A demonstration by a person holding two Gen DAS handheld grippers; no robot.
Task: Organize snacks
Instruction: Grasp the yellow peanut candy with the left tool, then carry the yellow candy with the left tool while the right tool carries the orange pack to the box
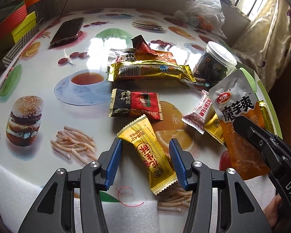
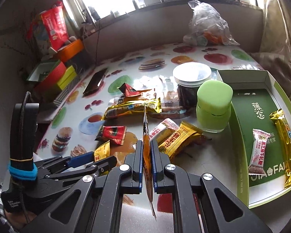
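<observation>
Right gripper (image 2: 145, 167): your fingers pinch orange pouch (image 1: 240, 136) edge-on, lifted off surface. Left gripper (image 1: 145, 163): fingers spread, yellow candy (image 1: 149, 155) lying between them. Likely next: carry pouch right to green box (image 2: 242, 101), release.

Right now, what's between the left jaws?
A yellow candy packet lies flat on the table between the open left gripper jaws, untouched on either side; the left wrist view shows it.

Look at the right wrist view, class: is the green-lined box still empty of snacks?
No: the box already holds a white-and-pink candy and a long gold bar lying on its green liner.
</observation>
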